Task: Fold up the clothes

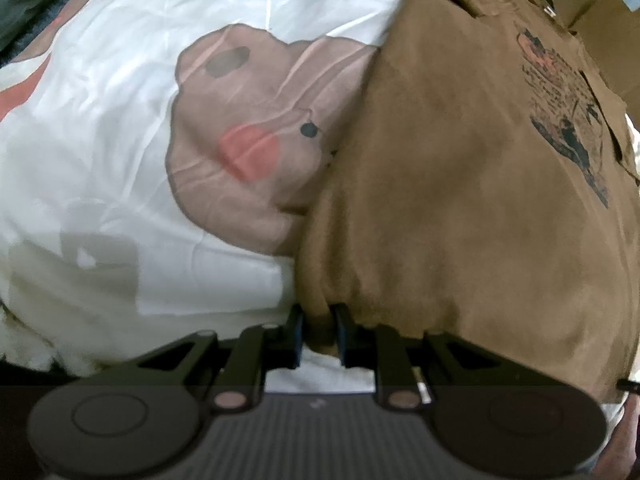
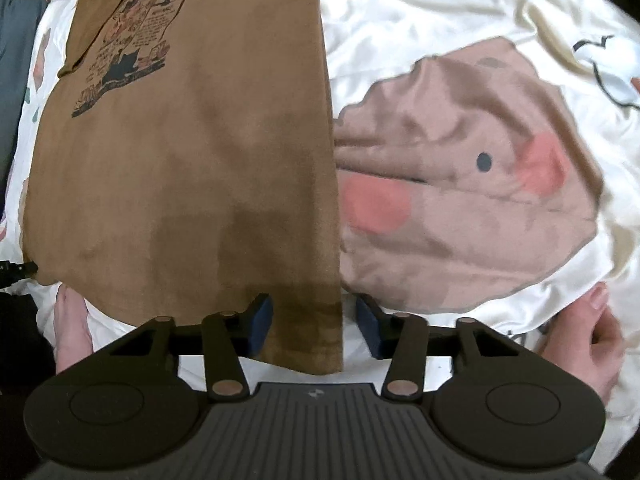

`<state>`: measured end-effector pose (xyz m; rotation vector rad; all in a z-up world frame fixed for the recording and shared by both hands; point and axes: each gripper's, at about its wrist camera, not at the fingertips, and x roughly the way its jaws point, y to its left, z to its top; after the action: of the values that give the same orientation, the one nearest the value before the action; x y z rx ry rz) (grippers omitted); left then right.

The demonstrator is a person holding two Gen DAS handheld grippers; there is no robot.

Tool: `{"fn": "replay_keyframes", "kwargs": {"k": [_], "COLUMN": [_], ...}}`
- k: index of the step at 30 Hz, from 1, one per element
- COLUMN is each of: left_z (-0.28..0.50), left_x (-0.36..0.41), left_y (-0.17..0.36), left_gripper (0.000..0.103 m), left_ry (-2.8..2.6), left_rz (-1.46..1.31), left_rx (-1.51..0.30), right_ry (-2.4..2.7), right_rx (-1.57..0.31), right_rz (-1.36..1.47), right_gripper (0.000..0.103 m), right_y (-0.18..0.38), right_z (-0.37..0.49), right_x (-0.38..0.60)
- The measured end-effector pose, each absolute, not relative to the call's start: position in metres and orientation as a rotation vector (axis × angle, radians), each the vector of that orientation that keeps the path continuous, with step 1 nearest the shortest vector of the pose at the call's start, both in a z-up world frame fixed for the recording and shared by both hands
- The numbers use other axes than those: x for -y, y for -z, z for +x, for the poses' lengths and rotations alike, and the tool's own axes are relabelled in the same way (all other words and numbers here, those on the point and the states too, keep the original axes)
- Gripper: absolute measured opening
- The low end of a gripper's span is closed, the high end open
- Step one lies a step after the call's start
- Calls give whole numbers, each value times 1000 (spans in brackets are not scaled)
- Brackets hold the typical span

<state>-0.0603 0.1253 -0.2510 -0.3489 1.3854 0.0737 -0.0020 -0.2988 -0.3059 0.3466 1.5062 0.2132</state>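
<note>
Left gripper [image 1: 319, 330] pinching bunched hem of brown T-shirt [image 1: 460, 200], jaws nearly together on fabric. Shirt spread over right side, dark printed graphic [image 1: 568, 116] far up. White bedsheet [image 1: 100, 140] with pink cartoon face [image 1: 248, 148] at left.

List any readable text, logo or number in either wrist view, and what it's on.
No text can be read.
Brown T-shirt: the printed graphic has lines of lettering, too small and blurred to read in either view.
Bedsheet: cartoon faces only, no words.
Right gripper body: small pale mark, unreadable.
</note>
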Motion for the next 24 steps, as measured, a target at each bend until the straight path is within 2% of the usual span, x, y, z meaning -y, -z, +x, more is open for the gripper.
{"fn": "replay_keyframes", "kwargs": {"k": [3,6,8,18,20,24], "left_z": [-65,-68,-71,-87,-41,22], "left_x": [-117,-115,-110,-108,-164,-187], "left_y": [246,241,237,185,232,244], "left_gripper": [16,9,8,8,8,8], "left_ry": [-70,-79,-74,-35,-25,-7], "left_rz": [-327,-351,-343,-400,-410,-410], "left_rx": [-1386,-1388,-1386,-1274,-1250,-1204], "right_ry": [-220,-232,-240,-226,-230,-235], "right_rx": [-1505,-1497,-1488,-1421,-1393,-1328], "right_rz": [312,296,285,337,361,401], "right_gripper": [39,12,7,5,5,5], "right_y": [305,305,304,268,258,239], "right_z": [-4,-1,1,12,17,27], "right_x": [293,289,285,297,300,307]}}
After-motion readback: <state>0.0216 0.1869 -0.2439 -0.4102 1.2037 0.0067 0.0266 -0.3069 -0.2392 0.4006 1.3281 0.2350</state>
